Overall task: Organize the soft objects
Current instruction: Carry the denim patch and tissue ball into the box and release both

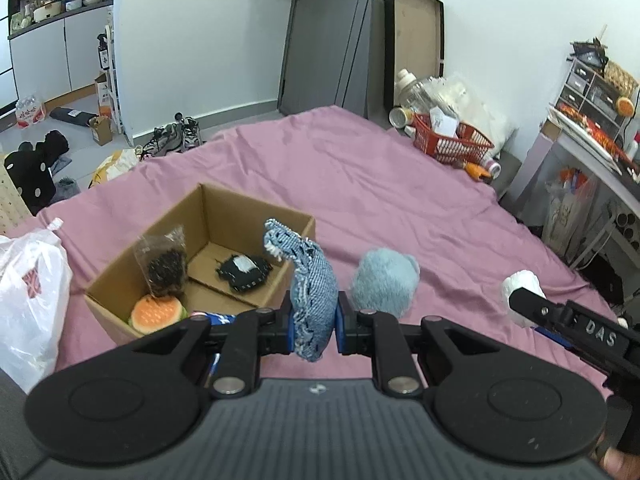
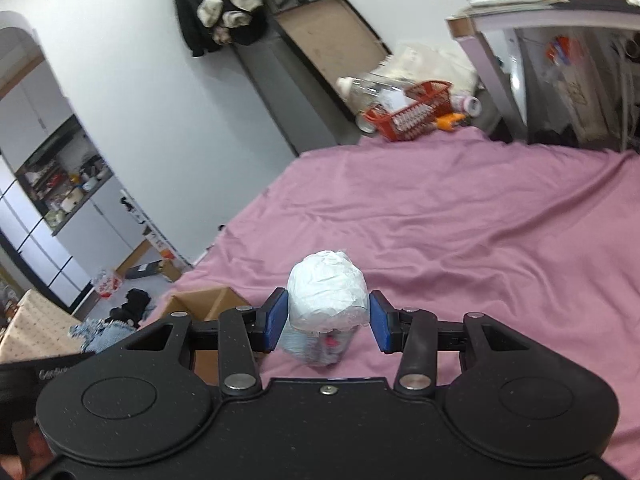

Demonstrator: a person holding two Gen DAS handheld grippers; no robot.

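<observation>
Sitting at the far left of the left wrist view, a white plastic bag (image 1: 30, 292) lies on the pink bedsheet (image 1: 400, 192) beside an open cardboard box (image 1: 248, 216). Inside the box are a clear packet of dark bits (image 1: 164, 264) standing upright, a burger-shaped plush (image 1: 156, 314) at the near corner, and a black fabric piece (image 1: 244, 270) flat on the floor of the box. Right of the box, the left gripper (image 1: 314, 320) is clamped narrow on a blue denim pouch (image 1: 310, 280), whose long axis stands upright, its frayed end pointing up and curling left toward the box. Just beyond it, a fluffy light-blue plush (image 1: 382, 282) rests on the sheet. Further right, the right gripper (image 2: 326, 320) has its blue pads (image 2: 276, 322) at either side of a white wrapped bundle (image 2: 328, 294), upright with its rounded end up; whether the pads press it I cannot tell. A red basket (image 2: 412, 114) sits at the bed's far edge.
</observation>
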